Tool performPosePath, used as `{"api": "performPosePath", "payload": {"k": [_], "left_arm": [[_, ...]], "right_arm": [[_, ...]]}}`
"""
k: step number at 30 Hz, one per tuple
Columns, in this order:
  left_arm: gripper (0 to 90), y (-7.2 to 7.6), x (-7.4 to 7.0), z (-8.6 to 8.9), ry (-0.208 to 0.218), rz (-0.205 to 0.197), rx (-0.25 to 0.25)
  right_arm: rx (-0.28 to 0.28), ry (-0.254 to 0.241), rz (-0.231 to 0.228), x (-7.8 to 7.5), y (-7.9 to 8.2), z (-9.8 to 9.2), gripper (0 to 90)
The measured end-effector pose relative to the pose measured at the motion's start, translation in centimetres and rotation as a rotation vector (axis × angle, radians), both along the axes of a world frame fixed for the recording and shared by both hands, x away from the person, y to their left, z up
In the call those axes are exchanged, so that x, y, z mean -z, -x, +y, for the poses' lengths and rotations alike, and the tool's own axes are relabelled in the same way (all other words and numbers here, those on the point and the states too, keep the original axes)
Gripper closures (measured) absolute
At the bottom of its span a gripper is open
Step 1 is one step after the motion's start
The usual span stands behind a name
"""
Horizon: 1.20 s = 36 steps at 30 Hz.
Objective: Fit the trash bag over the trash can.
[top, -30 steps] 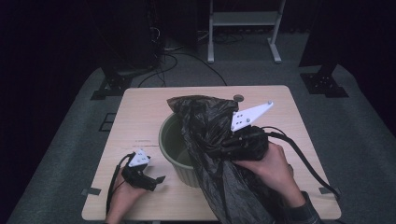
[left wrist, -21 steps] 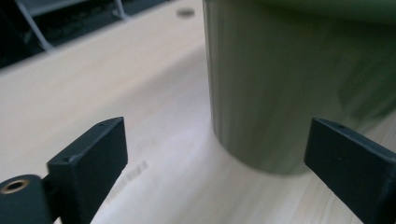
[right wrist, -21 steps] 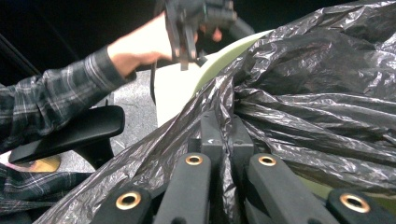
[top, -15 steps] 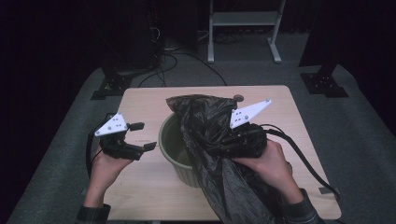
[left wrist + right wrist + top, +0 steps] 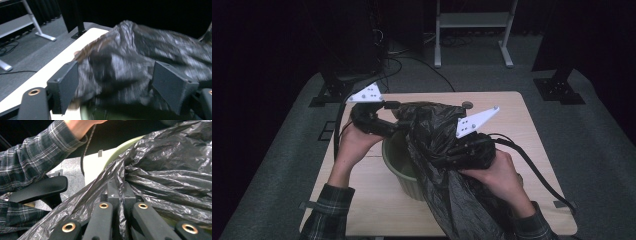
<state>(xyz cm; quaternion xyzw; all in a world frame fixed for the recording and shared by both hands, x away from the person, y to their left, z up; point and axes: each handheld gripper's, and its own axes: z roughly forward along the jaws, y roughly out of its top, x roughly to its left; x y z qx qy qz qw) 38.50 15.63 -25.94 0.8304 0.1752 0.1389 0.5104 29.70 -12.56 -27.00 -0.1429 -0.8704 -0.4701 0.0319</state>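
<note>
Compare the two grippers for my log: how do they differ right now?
The right gripper is shut on the black bag, a fold pinched between its jaws; the left gripper is open, jaws wide on either side of the bag's bulk. In the high view the right sits nearer the person, the left farther back by the green bin. Both meet the same bag.

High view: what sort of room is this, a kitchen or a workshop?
Probably a recording studio or lab, not a kitchen: black curtains surround a lone light wooden table on grey carpet, loose black cables run across the floor, and black stand feet sit beside the table.
</note>
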Motion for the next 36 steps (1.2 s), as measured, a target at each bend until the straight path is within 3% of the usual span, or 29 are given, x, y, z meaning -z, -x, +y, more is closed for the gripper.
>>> {"api": "performPosePath", "payload": {"k": [2,5,7,11,14,19,22,36], "left_arm": [[24.8,-0.7,0.1,-0.9,-0.010,0.022,0.022],[43.9,-1.2,0.8,-2.1,-0.065,0.086,0.083],[54.4,-1.2,1.5,-2.5,-0.113,0.118,0.104],[67.5,-0.6,2.4,-2.2,-0.150,0.169,0.141],[70.9,0.3,3.1,-1.7,-0.173,0.196,0.162],[72.2,1.7,3.6,-0.7,-0.165,0.214,0.197],[71.9,2.3,3.6,-0.3,-0.132,0.209,0.204],[67.0,3.3,3.7,-0.3,-0.134,0.180,0.217]], "right_arm": [[-0.002,0.001,0.000,0.0,0.0,0.0,88.5],[-0.004,0.000,-0.002,0.0,0.1,0.0,88.5],[-0.006,-0.003,-0.004,-0.2,0.1,-0.2,88.5],[-0.001,-0.024,-0.012,-0.5,0.1,-0.5,88.5],[0.002,-0.044,-0.017,-0.7,0.0,-0.7,88.5],[0.027,-0.062,-0.025,-0.9,-0.9,-0.6,88.5],[0.045,-0.057,-0.028,-1.0,-1.8,-0.1,88.5],[0.065,-0.060,-0.006,-0.7,-6.1,2.9,88.5]]}}
